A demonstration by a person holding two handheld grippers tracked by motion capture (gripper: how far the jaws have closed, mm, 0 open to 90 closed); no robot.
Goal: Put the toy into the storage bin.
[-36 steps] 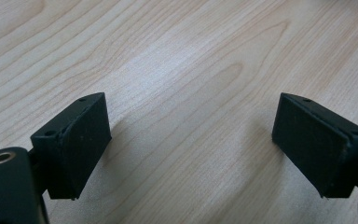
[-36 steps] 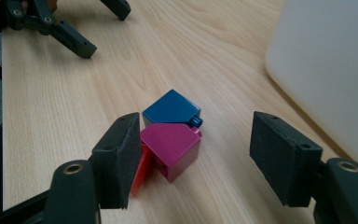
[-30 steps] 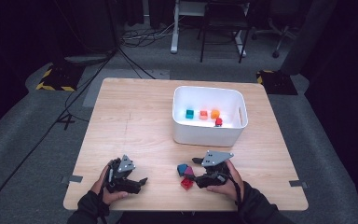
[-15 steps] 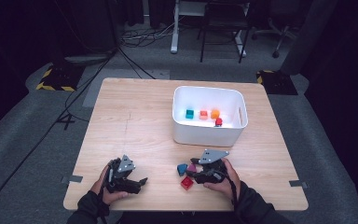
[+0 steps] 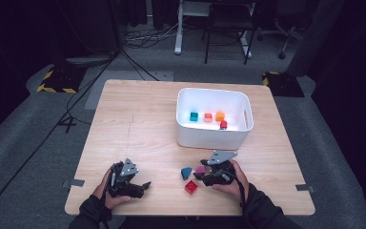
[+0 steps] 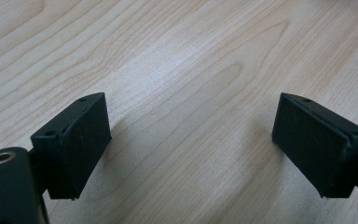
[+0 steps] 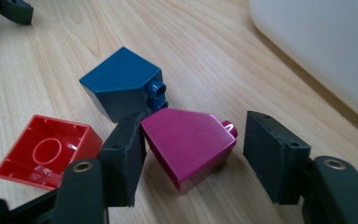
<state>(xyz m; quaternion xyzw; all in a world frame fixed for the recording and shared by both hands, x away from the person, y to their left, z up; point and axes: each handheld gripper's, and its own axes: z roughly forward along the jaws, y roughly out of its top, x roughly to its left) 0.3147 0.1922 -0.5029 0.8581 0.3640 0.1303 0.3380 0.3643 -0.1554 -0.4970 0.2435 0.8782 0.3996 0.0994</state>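
Note:
Three toy bricks lie near the table's front edge: a dark blue one [image 5: 186,172] [image 7: 121,84], a magenta one [image 5: 200,169] [image 7: 189,144] and a red one [image 5: 190,186] [image 7: 46,149] turned hollow side up. My right gripper [image 5: 198,172] [image 7: 198,140] is open with its jaws on either side of the magenta brick. Its left jaw touches the brick and a gap remains at the right jaw. My left gripper [image 5: 145,185] [image 6: 191,135] rests open on bare wood at the front left, nothing between its jaws.
A white bin [image 5: 214,138] [image 7: 326,46] stands behind the bricks at centre right, holding several small coloured blocks, among them a teal one [image 5: 193,116] and an orange one [image 5: 219,116]. Bare wooden tabletop [image 5: 133,119] spreads to the left.
My right gripper has edged left toward the bricks, so the magenta brick now sits between its jaws. The left gripper has not moved.

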